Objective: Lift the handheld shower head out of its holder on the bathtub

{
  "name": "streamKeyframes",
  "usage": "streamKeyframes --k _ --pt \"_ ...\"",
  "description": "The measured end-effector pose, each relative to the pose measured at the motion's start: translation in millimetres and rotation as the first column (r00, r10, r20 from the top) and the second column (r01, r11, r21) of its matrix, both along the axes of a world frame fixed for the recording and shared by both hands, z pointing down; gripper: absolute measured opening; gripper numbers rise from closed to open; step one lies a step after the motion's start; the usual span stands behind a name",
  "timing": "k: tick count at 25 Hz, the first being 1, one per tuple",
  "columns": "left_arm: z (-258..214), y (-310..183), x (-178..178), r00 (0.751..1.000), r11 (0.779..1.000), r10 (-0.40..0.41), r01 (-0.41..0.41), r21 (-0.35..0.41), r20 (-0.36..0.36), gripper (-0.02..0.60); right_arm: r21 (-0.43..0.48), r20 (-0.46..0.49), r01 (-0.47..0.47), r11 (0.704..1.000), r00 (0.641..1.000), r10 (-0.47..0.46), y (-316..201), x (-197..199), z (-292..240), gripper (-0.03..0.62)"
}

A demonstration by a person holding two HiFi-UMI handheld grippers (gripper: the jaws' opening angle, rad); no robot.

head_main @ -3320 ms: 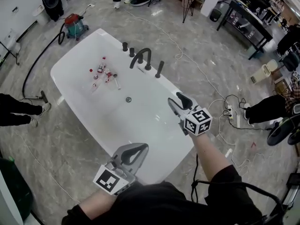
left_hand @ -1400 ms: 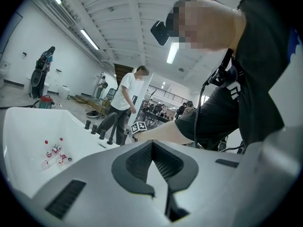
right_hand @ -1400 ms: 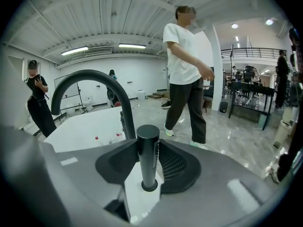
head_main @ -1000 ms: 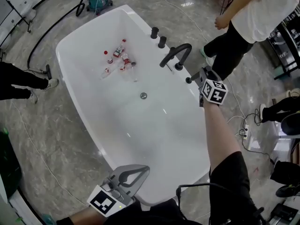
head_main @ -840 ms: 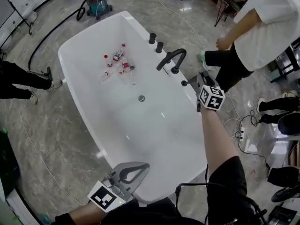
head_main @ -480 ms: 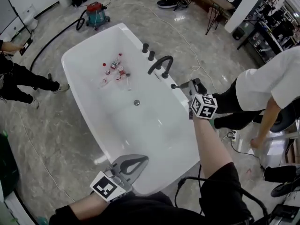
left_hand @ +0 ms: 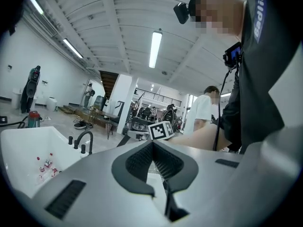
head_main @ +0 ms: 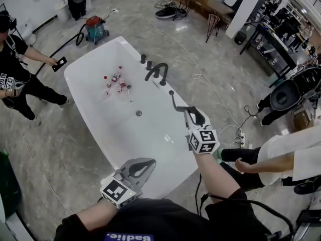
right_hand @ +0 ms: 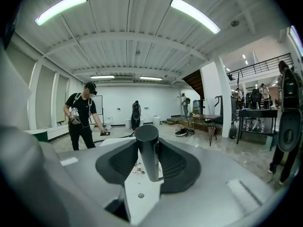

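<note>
The black handheld shower head (head_main: 173,100) is up out of its holder and hangs over the right rim of the white bathtub (head_main: 80,64). My right gripper (head_main: 190,111) is shut on it. In the right gripper view its dark round handle (right_hand: 147,148) stands upright between the two pads. My left gripper (head_main: 141,165) hovers at the tub's near end, shut, with its tips together and nothing in it. The black curved faucet (head_main: 156,70) and two knobs (head_main: 146,61) stand on the far rim.
Several small red and white bottles (head_main: 115,79) lie in the tub, above the drain (head_main: 138,113). A person in black (head_main: 19,69) stands at the left and a person in white (head_main: 291,154) at the right. A vacuum cleaner (head_main: 95,28) and cables (head_main: 241,132) are on the floor.
My right gripper rose from the tub rim beside the faucet and came toward me with the shower head in it. The left gripper lifted a little. The person in white moved off to the right.
</note>
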State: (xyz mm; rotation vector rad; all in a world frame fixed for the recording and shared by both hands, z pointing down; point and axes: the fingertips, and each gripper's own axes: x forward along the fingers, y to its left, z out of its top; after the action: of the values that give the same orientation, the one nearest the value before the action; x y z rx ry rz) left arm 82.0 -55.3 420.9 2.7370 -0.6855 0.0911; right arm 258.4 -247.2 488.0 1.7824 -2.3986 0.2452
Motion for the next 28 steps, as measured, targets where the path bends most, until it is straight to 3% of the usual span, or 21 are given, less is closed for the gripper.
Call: streamKeyframes --k 4,8,16,23,28 --pt "-13 17 18 0.999 0.999 0.033 -0.032 0.030 -0.031 0.000 0.023 0.002 0.018 1.000 1.000 -0.018 51 -4 -20 0.129" --pt "-22 24 21 0.998 0.997 0.069 -0.069 0.039 0.008 0.000 0.052 -0.026 0.018 0.998 1.000 -0.017 92 -10 -46 0.129" --pt "-43 39 31 0.985 0.983 0.166 -0.162 0.089 -0.041 0.000 0.098 -0.016 0.000 0.995 1.000 0.002 168 -24 -87 0.129" --pt "-46 45 36 0.977 0.976 0.210 -0.209 0.062 -0.016 0.000 0.121 0.007 0.035 0.992 0.999 -0.036 212 -44 -103 0.129" --pt "-53 54 40 0.971 0.969 0.239 -0.239 0.058 -0.003 0.000 0.130 -0.061 0.086 0.988 0.995 -0.078 247 -65 -105 0.129"
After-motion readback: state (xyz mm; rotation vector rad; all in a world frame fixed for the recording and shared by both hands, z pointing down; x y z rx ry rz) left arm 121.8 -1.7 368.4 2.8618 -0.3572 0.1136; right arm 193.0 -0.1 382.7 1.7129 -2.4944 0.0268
